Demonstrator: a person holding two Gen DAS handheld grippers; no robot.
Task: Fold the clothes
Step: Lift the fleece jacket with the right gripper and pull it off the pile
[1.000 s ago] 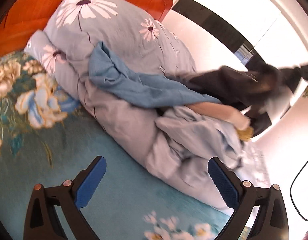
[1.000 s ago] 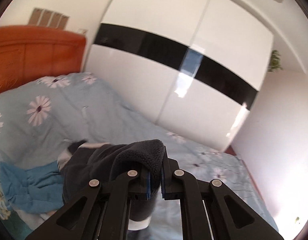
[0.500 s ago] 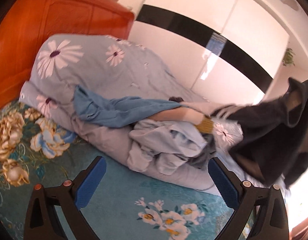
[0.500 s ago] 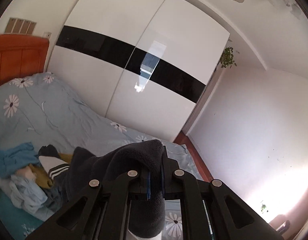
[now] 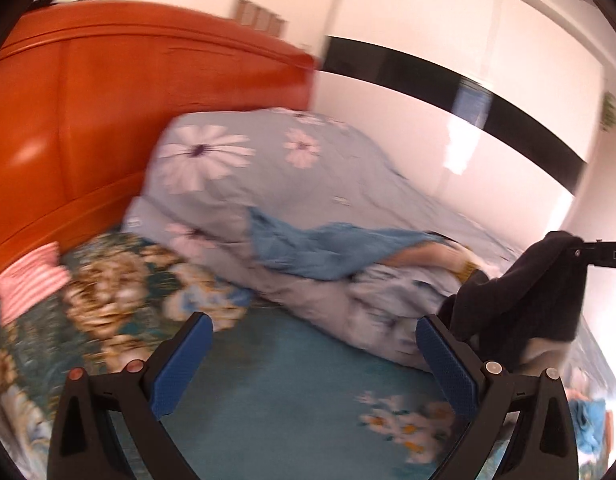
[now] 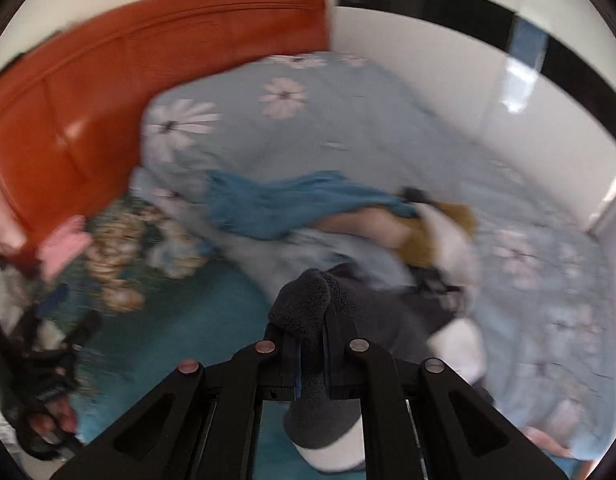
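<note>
So far nothing looks folded, this is the very start. Going left to right: the left hand-held gripper (image 5: 312,354) has its jaws spread wide with nothing between them, hanging over the teal floral bedsheet (image 5: 292,392). The right hand-held gripper (image 6: 311,344) is clamped tight on one dark fleece garment (image 6: 308,304), which dangles from it above the bed, just in front of the clothes pile. The rest of the pile (blurry, so take the count loosely) sits on the rumpled daisy-print duvet (image 6: 348,120): one blue garment (image 6: 276,204), one pale blue-grey one (image 5: 388,292), one mustard piece (image 6: 436,232) with something white beside it. One pink striped item (image 5: 32,280) lies at the far left by the orange headboard (image 5: 108,120). My guess is the fleece gets laid flat on the sheet next; everything still needs folding.
</note>
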